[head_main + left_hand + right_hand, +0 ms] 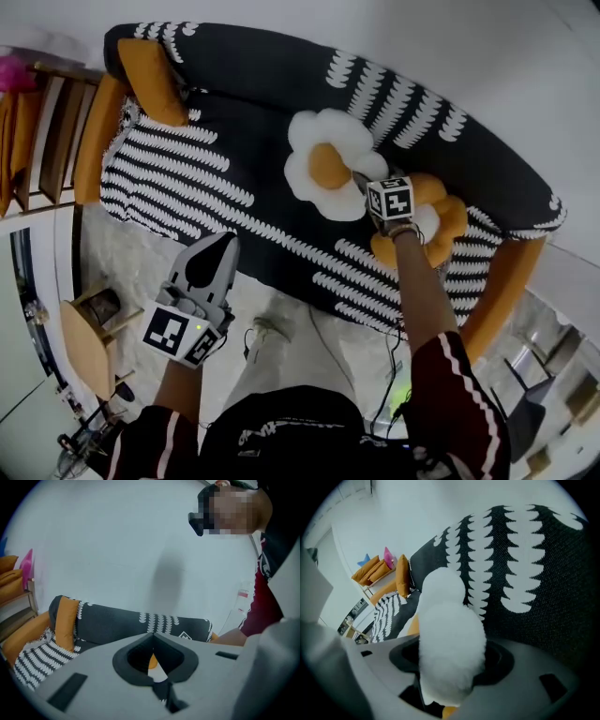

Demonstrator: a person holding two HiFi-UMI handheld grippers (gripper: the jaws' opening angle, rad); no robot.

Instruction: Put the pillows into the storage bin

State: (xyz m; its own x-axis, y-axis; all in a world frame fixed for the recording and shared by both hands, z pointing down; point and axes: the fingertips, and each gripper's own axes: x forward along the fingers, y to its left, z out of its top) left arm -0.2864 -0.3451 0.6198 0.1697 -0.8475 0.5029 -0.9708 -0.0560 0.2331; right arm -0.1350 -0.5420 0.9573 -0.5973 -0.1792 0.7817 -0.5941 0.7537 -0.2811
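Note:
A white flower pillow (314, 131) with an orange centre lies on the seat of the black-and-white sofa (262, 84). An orange flower pillow (452, 220) lies to its right, by the sofa's arm. My right gripper (364, 183) reaches down at the white pillow's right side. In the right gripper view a fluffy white petal (450, 634) sits between the jaws of the right gripper (450, 667), with dark gaps on both sides. My left gripper (220, 246) hangs over the sofa's front edge, shut and holding nothing. In its own view the left gripper (154, 660) points at the sofa back (117, 625).
An orange cushion (155, 80) leans at the sofa's back left corner. A wooden shelf (52, 131) with orange cushions stands left of the sofa. A small wooden table (89, 337) and cables (389, 375) are on the floor near the person's legs.

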